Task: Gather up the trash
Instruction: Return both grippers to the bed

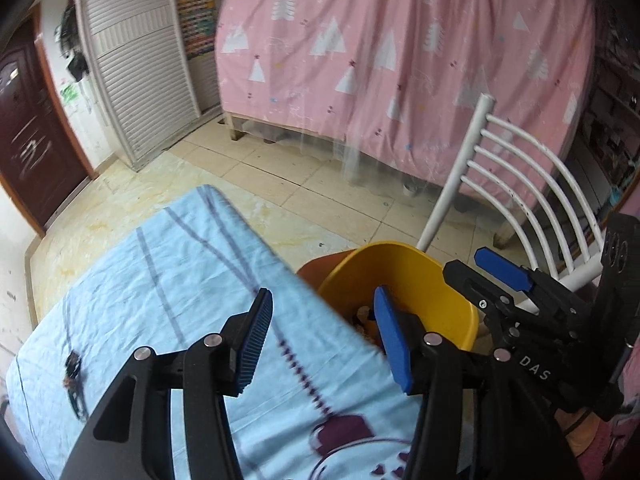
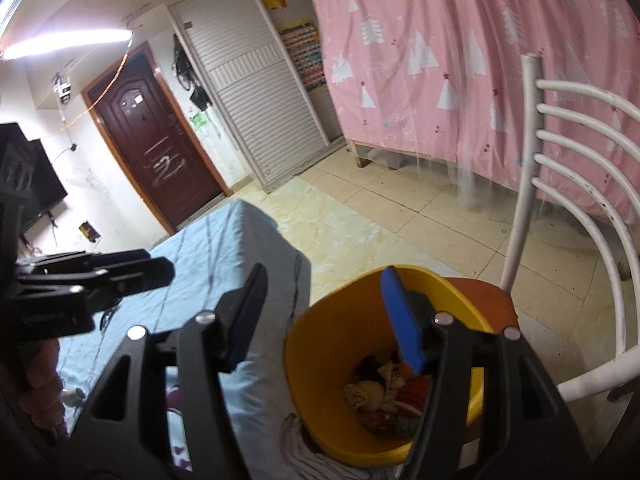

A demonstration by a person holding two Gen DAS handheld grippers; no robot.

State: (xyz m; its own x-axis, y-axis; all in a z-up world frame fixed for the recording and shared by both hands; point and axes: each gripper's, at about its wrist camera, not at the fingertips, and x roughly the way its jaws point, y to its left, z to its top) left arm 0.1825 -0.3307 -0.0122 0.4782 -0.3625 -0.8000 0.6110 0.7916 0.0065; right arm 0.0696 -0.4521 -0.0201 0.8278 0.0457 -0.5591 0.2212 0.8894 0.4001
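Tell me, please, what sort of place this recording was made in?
Most likely a bedroom or small one-room home. A pink tree-print curtain hangs over what looks like a bed frame, a louvred wardrobe stands by a dark wooden door, and a white chair holds a yellow bin of trash.

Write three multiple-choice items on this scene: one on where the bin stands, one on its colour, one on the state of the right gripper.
1. Where does the bin stand?
A. on the chair seat
B. on the blue cloth
C. under the pink curtain

2. What colour is the bin?
A. green
B. yellow
C. white

3. How is the right gripper?
A. shut on a wrapper
B. shut on the bin's rim
C. open, nothing between its fingers

Key: 1 A, the orange seat shows under and behind the bin, beside the cloth-covered table. 2 B, its wall is plain yellow, with trash inside. 3 C, its fingers stand apart above the bin and hold nothing.
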